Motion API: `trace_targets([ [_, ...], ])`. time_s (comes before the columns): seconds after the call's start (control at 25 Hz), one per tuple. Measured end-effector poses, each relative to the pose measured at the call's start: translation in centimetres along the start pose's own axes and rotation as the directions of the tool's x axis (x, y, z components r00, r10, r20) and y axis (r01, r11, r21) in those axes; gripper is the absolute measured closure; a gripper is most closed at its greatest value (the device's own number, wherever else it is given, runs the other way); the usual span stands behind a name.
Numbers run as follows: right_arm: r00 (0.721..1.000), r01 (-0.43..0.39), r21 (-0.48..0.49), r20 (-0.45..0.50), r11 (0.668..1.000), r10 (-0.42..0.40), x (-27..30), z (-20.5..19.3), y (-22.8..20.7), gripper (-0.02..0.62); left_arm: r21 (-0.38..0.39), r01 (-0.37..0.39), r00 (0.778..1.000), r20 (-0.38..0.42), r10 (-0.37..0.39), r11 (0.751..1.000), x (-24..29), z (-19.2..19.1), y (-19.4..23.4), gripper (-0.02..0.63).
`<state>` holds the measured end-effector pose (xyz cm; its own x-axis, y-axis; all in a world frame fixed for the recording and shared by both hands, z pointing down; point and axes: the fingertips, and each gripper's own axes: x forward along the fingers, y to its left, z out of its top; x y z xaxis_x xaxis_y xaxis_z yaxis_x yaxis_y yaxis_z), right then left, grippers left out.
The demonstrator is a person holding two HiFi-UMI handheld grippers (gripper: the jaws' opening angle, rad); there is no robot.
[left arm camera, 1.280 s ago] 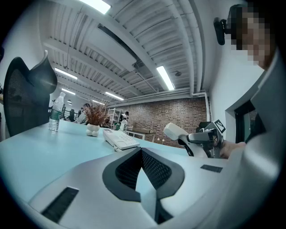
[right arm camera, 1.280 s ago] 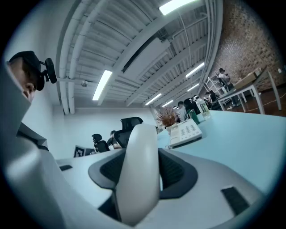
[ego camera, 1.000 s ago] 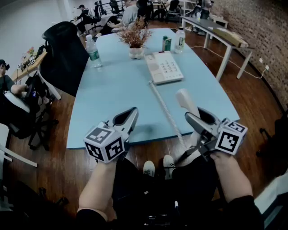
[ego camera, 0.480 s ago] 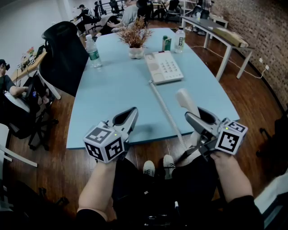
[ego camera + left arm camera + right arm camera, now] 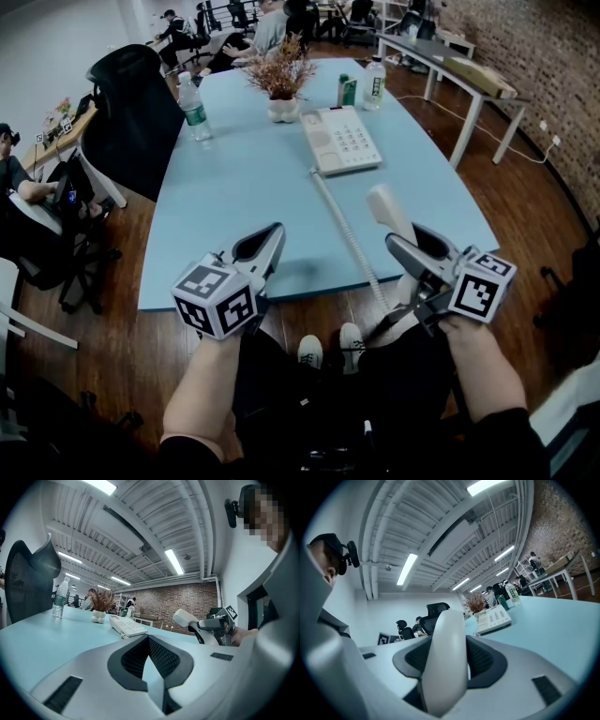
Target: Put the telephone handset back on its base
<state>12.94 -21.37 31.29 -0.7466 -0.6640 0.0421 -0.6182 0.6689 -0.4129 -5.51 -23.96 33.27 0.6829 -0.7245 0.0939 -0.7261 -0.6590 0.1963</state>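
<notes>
**Handset clamped in the right jaws, base well ahead on the desk**

My right gripper (image 5: 404,235) has its jaws clamped on the telephone handset (image 5: 384,204). In the right gripper view the white grip of the handset fills the gap between the two dark pads, and both pads press on its sides. The handset stands nearly upright and is tilted a little away from me. It is in the air above the near right corner of the pale blue desk (image 5: 239,192), not touching it.

The base (image 5: 342,141) lies flat towards the far end of the desk, well apart from the handset, with its keypad facing up and its cradle bare. A coiled cord (image 5: 343,223) runs from the near edge of the base across the desk towards me and over the near edge, below the handset.

My left gripper (image 5: 277,230) hovers at the near edge of the desk, to the left of the cord. Its jaws are together at the tips with nothing between them.

Beyond the base stand a dried plant (image 5: 281,80) in a white pot, a green can (image 5: 348,91) and a bottle (image 5: 375,82). A second bottle (image 5: 194,107) stands near the left edge.
</notes>
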Motion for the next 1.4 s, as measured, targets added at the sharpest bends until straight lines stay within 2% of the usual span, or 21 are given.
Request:
trace_targets([
  [1.4, 1.0, 0.004, 0.002, -0.003, 1.0, -0.004, 0.02, -0.2, -0.29, 0.357, -0.003, -0.011, 1.0, 0.005, 0.011, 1.0, -0.2, -0.02, 0.68, 0.611],
])
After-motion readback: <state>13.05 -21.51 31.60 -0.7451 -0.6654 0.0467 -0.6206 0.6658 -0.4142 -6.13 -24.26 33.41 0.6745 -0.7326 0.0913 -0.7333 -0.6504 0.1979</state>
